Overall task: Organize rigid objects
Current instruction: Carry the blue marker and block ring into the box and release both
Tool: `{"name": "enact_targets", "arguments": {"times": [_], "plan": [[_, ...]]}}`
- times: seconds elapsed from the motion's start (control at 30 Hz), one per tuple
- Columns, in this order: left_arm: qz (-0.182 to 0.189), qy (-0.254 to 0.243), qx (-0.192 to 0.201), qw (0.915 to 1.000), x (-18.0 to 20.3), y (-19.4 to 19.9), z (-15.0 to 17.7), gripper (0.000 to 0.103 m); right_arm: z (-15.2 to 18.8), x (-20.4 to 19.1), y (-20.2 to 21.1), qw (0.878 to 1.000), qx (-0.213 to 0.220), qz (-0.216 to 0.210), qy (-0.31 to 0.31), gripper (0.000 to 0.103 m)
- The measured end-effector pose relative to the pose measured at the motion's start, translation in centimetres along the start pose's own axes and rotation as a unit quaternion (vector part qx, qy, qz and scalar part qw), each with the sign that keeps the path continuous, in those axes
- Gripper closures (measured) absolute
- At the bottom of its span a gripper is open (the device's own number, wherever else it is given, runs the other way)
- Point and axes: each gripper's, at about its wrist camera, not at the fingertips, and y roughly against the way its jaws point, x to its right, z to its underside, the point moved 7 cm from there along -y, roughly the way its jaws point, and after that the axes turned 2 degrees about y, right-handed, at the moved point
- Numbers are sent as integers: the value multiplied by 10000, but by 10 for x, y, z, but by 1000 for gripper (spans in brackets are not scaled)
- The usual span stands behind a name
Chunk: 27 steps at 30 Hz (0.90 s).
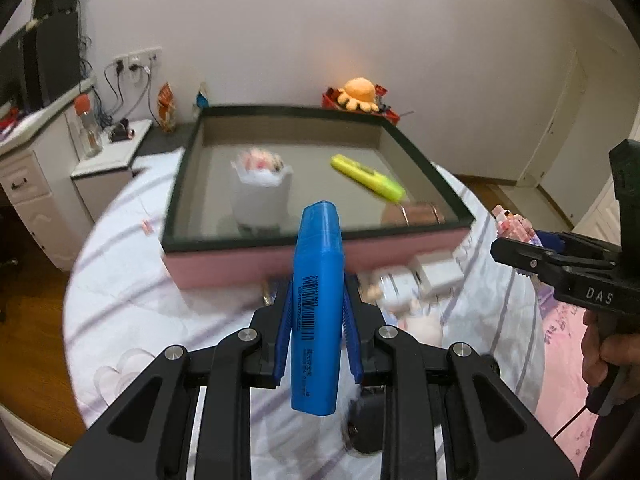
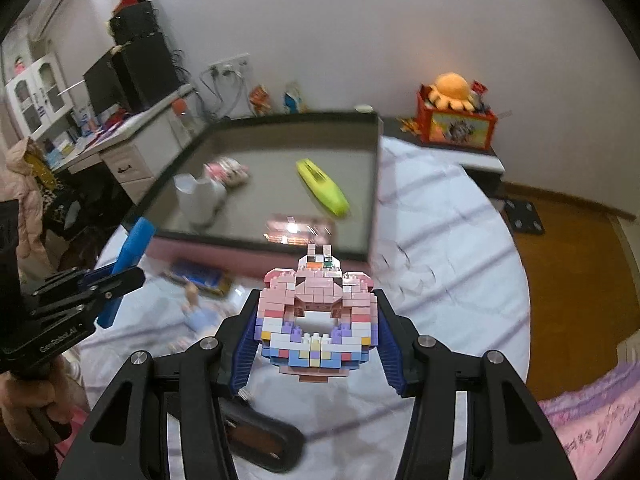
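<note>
The left hand-held gripper (image 1: 316, 316) is clamped tight on a blue flat-bodied plastic highlighter (image 1: 317, 304), gripped mid-barrel with the cap pointing forward toward the tray, probably so it can be set down lengthwise. The right hand-held gripper (image 2: 318, 332) holds a pink, white and blue toy-brick figure (image 2: 318, 320) between moderately spread jaws, pads against its flanks; the wide, knobbly build likely demands that span. Both items hang clear of the striped white bed sheet (image 1: 120, 264), short of the shallow black-rimmed, pink-sided tray (image 1: 256, 258). The tray already contains a yellow highlighter (image 1: 366, 176), a white cup (image 1: 262, 196) and a copper-coloured item at its near edge.

The right wrist view alone shows a red toy box (image 2: 456, 126) beyond the tray and a dark flat object on the sheet beneath the figure. The left wrist view alone shows the barcode on the blue highlighter and small white items on the sheet before the tray.
</note>
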Motion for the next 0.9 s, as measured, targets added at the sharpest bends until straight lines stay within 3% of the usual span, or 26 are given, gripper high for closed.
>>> {"name": "enact_targets", "arguments": {"times": [0.27,0.47,0.9], "plan": [[-171,-105,364,9991,-4,4,-63,80,-65,-20,-15,9993,216,-102,302,50],[-80,-94,329,9994,-9,-30,-104,80,-97,-14,-53,9995,66,-140,265,50],[-112,-100,-324,9994,-10,-111,-111,78,-99,-2,-130,9979,-590,-85,240,50]]}}
